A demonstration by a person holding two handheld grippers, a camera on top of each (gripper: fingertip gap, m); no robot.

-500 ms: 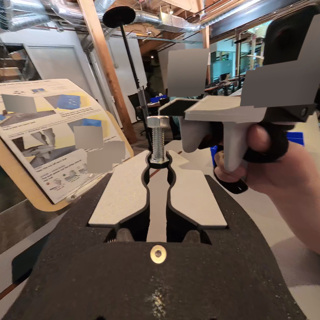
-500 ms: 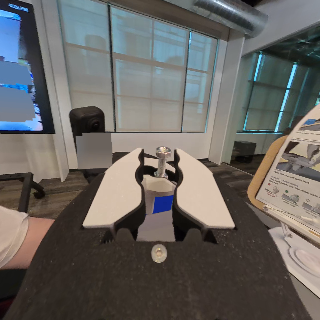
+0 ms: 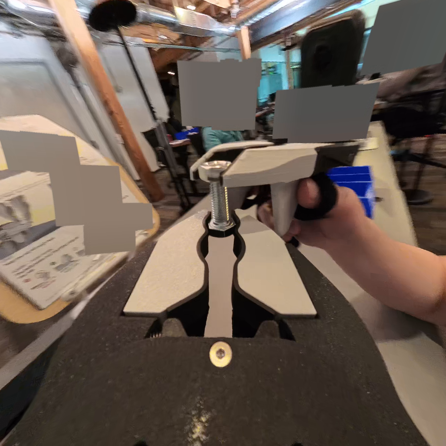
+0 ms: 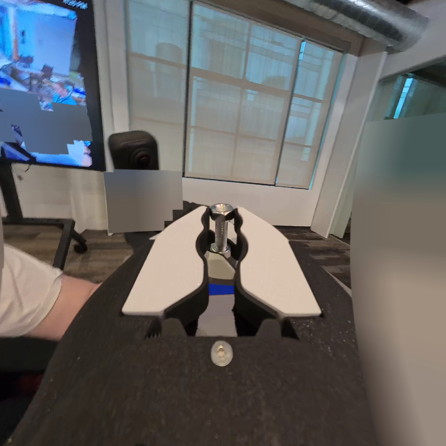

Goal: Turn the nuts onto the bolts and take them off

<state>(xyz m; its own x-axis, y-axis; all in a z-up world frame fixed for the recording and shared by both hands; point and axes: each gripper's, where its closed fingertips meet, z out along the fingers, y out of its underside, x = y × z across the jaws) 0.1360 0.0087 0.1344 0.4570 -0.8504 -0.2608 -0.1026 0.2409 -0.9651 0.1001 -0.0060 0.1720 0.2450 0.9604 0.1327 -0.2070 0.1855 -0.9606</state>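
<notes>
Shiny silver bolt [image 3: 218, 204], bright ridged thread, silver nut [image 3: 221, 225] at its base. Pale grey speckled fingers [image 3: 169, 268] edged in black on the left claw [image 3: 221, 231], set in a grainy black body. Same grey-and-black on the right claw [image 4: 220, 214]. Bright blue block [image 3: 352, 188] behind the hand [image 3: 321, 217]. Tan-rimmed board [image 3: 21, 311] with white printed sheet. Light grey table [image 3: 391, 241].

Two close wrist views, shared bolt [image 3: 218, 193]

Shiny threaded metal bolt [image 3: 219, 204], matt grainy white fingers [image 3: 169, 265], rough black plastic body.
</notes>
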